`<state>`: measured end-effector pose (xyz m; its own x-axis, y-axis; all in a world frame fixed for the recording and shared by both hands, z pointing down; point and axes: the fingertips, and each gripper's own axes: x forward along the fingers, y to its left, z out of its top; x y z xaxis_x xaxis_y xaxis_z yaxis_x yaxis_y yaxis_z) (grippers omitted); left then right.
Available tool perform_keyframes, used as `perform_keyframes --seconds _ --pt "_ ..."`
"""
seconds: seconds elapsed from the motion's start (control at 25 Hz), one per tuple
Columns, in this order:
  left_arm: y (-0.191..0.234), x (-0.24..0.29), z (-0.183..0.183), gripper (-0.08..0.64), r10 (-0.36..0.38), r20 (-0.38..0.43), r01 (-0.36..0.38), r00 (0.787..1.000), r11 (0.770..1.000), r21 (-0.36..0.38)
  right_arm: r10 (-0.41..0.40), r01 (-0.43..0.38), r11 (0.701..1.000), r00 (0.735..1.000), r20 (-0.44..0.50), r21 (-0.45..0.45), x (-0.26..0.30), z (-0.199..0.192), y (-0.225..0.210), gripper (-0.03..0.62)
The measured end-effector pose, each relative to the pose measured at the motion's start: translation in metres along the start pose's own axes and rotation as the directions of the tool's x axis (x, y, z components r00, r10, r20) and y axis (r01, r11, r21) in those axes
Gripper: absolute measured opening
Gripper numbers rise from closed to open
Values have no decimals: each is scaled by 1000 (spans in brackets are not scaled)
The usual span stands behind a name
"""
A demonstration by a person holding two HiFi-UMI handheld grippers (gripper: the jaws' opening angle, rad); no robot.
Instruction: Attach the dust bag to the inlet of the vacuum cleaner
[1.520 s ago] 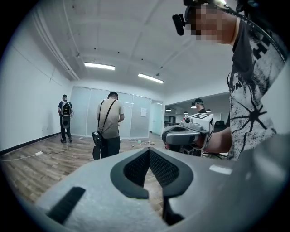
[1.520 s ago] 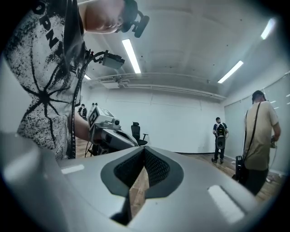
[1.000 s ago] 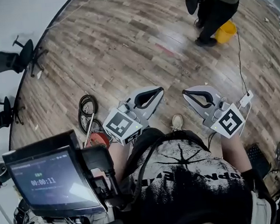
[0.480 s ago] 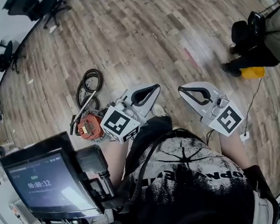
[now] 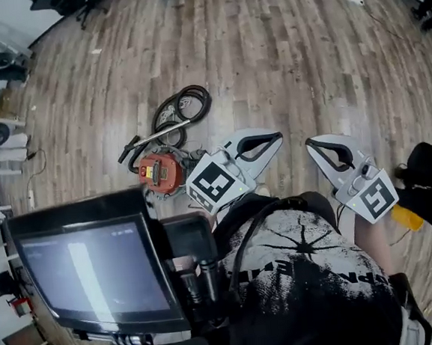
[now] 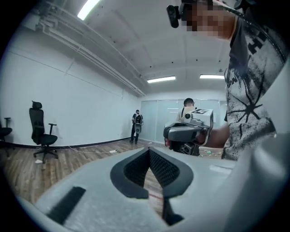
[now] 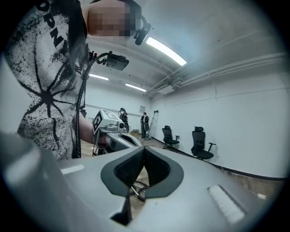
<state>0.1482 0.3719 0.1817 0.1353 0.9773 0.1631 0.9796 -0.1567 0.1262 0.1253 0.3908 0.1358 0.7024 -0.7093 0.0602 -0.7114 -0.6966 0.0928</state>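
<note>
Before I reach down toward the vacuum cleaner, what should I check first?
1. Left gripper empty: ok, jaws together with nothing between them.
2. Right gripper empty: ok, jaws together with nothing between them.
3. Jaws open for a grasp: not ok, both are shut.
4. Vacuum cleaner located: ok, a red canister on the wooden floor, left of the left gripper in the head view.
5. Dust bag located: not ok, none shows in any view.
6. Inlet facing me: cannot tell, too small to make out.
</note>
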Motion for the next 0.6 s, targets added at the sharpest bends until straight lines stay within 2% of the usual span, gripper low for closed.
perform_keyframes --seconds 0.12,0.24,0.36,0.44,0.6 --pt "33 -21 -3 2 130 6 -130 991 991 -16 145 -145 989 989 8 -17 41 -3 -2 5" --pt "54 -34 -8 2 220 5 -220 975 975 -37 252 -252 968 967 27 -26 71 -5 -5 5" --pt "80 -46 -14 2 316 -7 -316 949 948 -44 351 -350 936 935 47 -20 100 -11 -13 5" --pt "98 -53 -19 2 416 -19 -416 909 906 -84 446 -447 895 893 52 -3 119 -14 -21 5" --pt "131 -70 -20 2 604 -50 -604 795 782 -151 641 -642 767 765 59 -8 157 -12 -34 5"
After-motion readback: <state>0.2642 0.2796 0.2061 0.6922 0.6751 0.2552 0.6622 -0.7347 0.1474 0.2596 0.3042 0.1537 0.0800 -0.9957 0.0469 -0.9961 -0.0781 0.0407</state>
